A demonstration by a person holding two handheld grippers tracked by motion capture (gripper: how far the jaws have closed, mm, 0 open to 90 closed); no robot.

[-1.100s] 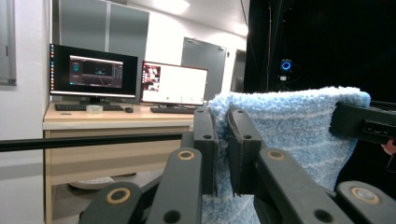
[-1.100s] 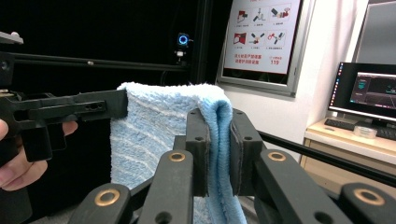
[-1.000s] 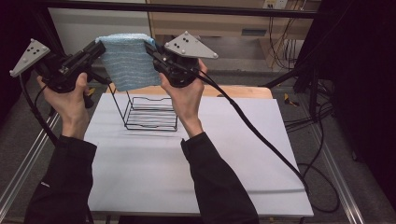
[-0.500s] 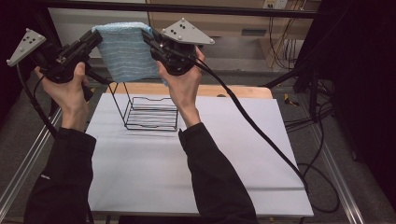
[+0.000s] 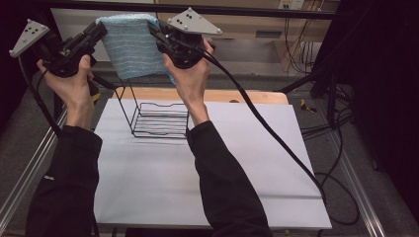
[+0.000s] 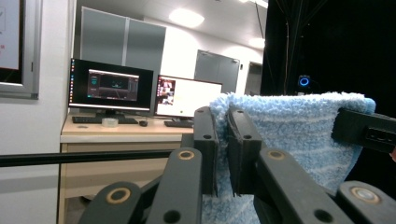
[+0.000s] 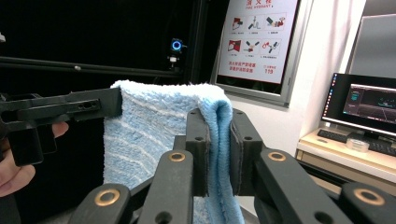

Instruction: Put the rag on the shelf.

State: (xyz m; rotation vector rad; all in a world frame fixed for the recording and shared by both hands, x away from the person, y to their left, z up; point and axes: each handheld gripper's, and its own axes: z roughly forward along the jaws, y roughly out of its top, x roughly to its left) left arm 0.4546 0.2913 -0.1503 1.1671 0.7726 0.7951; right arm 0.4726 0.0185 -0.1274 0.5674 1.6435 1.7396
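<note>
Towel (image 5: 131, 47), blue, hangs above the wire rack (image 5: 159, 116); we see the left gripper (image 5: 101, 30) and right gripper (image 5: 152, 28) each pinching one top corner.

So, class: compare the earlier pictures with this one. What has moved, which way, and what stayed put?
Both hands have lifted the blue towel higher, away from the wire rack. The left tongs and right tongs each stay clamped on a top corner, with the towel hanging stretched between them. The rack has not shifted on the white table.
</note>
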